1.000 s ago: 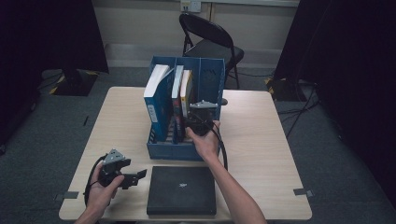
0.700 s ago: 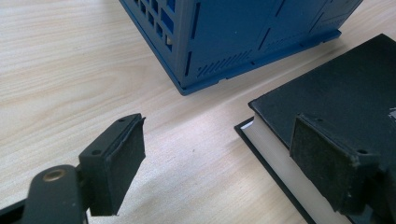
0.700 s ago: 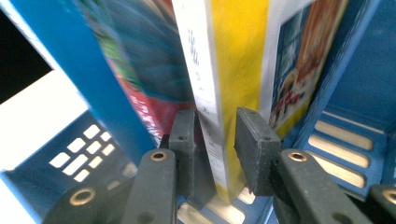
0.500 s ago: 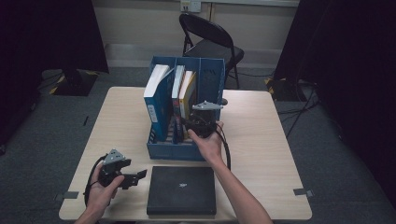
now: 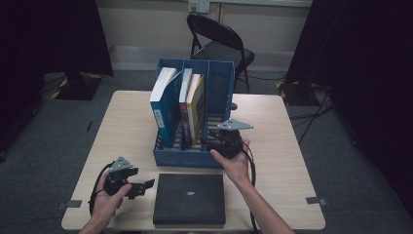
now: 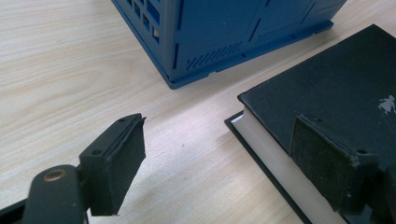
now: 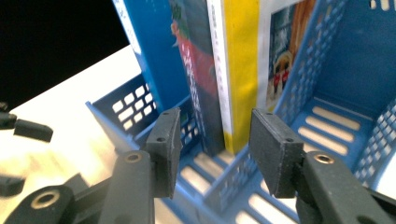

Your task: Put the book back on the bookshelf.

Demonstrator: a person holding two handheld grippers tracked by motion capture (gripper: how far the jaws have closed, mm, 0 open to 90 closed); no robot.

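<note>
Your right tool [image 5: 216, 142] has just been spreading, nothing between its pads, with the yellow book [image 7: 240, 70] standing in the blue rack [image 5: 214, 87] just ahead. Your left tool [image 5: 139, 187] rests spread on the tabletop [image 5: 292, 146], the black book [image 6: 336, 93] beside its right pad.

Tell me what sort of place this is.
Probably a recording studio or lab set up for handling trials, not a home or office. A lone wooden table stands on grey carpet, black curtains hang at both sides, and tape marks sit on the table's edge. A folding chair stands behind.
</note>
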